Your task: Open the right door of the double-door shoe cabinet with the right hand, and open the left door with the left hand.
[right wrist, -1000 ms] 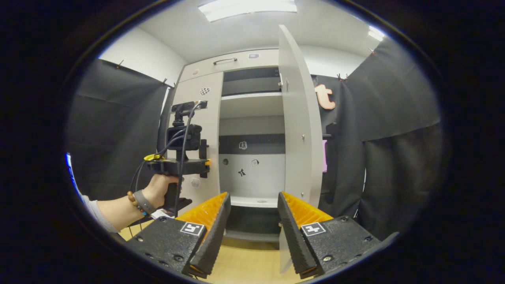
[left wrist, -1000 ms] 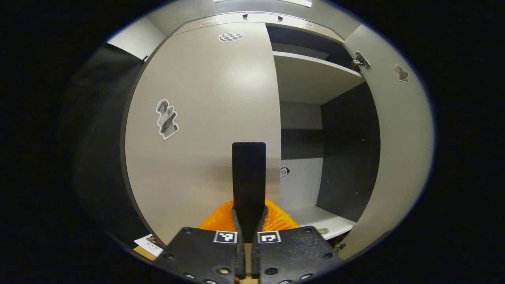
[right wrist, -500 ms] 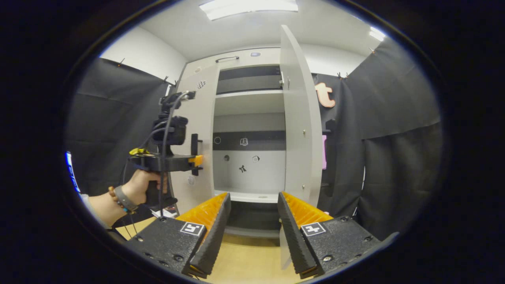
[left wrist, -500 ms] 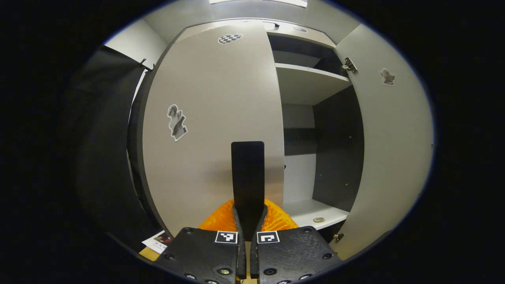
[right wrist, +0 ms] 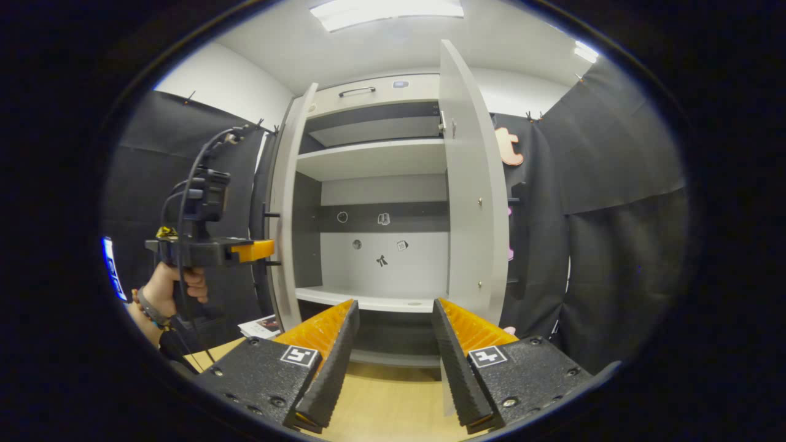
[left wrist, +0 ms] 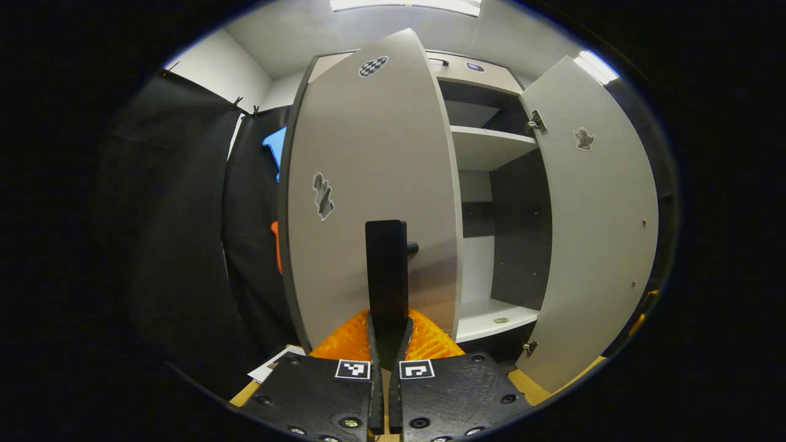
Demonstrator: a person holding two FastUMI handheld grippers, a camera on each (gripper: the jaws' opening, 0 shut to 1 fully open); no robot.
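Doors swung wide, interior exposed

In the left gripper view, the left gripper is pinching the black handle of the left door, both fingers pressing on its lower end. The left door is standing swung out from the shoe cabinet, and the right door is hanging wide open on the other side. Between them, a white shelf is sitting near the cabinet's top edge and a lower shelf near its bottom edge. A checkered sticker is sitting at the left door's top edge.
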